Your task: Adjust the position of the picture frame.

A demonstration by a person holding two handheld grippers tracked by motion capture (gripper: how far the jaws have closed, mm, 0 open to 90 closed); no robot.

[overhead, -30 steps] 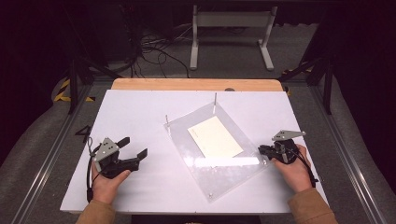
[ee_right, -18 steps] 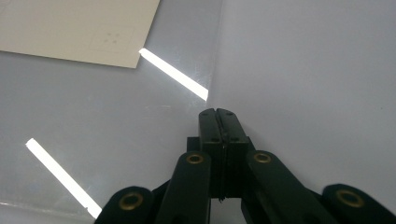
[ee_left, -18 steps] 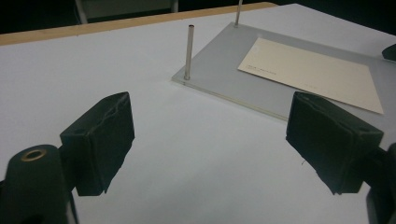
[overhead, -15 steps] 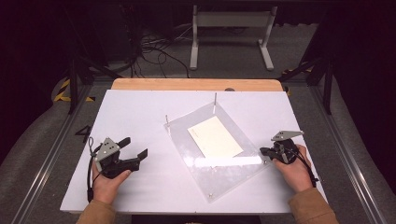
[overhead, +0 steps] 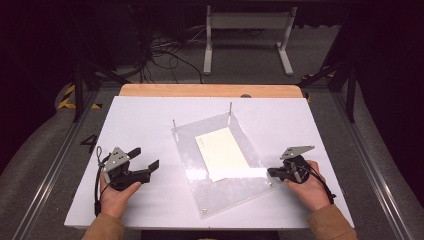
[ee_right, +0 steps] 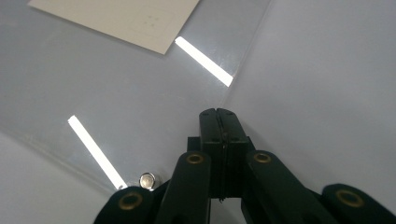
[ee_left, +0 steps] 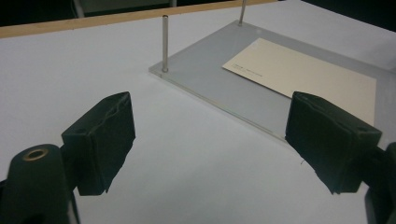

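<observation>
A clear acrylic plate [overhead: 225,195] lies at an angle in the middle of the white table [overhead: 150,120]. A cream sheet of paper [overhead: 222,150] rests on it. Two thin metal pins [overhead: 174,124] stand upright at the plate's far corners. My left gripper [overhead: 146,157] rests on the table left of the plate, open, with nothing between its pads [ee_left: 102,140]; the plate [ee_left: 205,79] and paper [ee_left: 299,70] lie ahead of it. My right gripper [overhead: 271,172] is shut, its tips [ee_right: 218,112] at the plate's right edge [ee_right: 93,93], near a small screw [ee_right: 147,179].
A wooden strip [overhead: 210,90] runs along the table's far edge. Beyond it are a white stand [overhead: 247,30] and cables on the dark floor. Metal rails [overhead: 50,170] flank the table on both sides. Bare white table surrounds the plate.
My right gripper has shifted slightly left and nearer, closing in on the plate's right edge. The left gripper has stayed in place.
</observation>
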